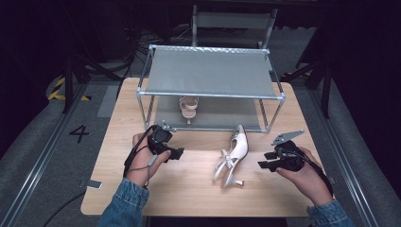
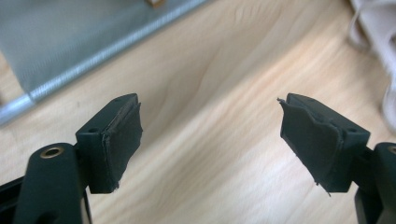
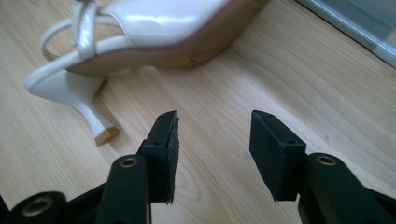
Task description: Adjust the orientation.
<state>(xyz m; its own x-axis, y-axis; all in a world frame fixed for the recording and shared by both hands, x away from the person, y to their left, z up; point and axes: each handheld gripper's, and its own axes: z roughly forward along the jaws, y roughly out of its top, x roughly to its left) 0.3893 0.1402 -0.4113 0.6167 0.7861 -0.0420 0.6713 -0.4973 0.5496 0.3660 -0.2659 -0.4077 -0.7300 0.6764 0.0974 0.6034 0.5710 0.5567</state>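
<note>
A cream slingback high-heeled shoe (image 1: 232,154) lies on its side on the wooden table (image 1: 198,189), toe toward the rack. Its sole and heel fill the top of the right gripper view (image 3: 154,32). A second matching shoe (image 1: 188,107) stands on the lower shelf of the metal rack (image 1: 210,71). My left gripper (image 1: 176,154) is held to the left of the lying shoe, jaws wide apart over bare wood (image 2: 210,140). My right gripper (image 1: 265,161) sits to the shoe's right, jaws apart and holding nothing (image 3: 212,149), pointing at the heel.
The two-tier rack with grey fabric shelves takes up the far half of the table; its front rail (image 2: 93,60) crosses the left gripper view's upper left. A small grey device (image 1: 93,184) lies off the table's left front corner. Dark floor and stands surround the table.
</note>
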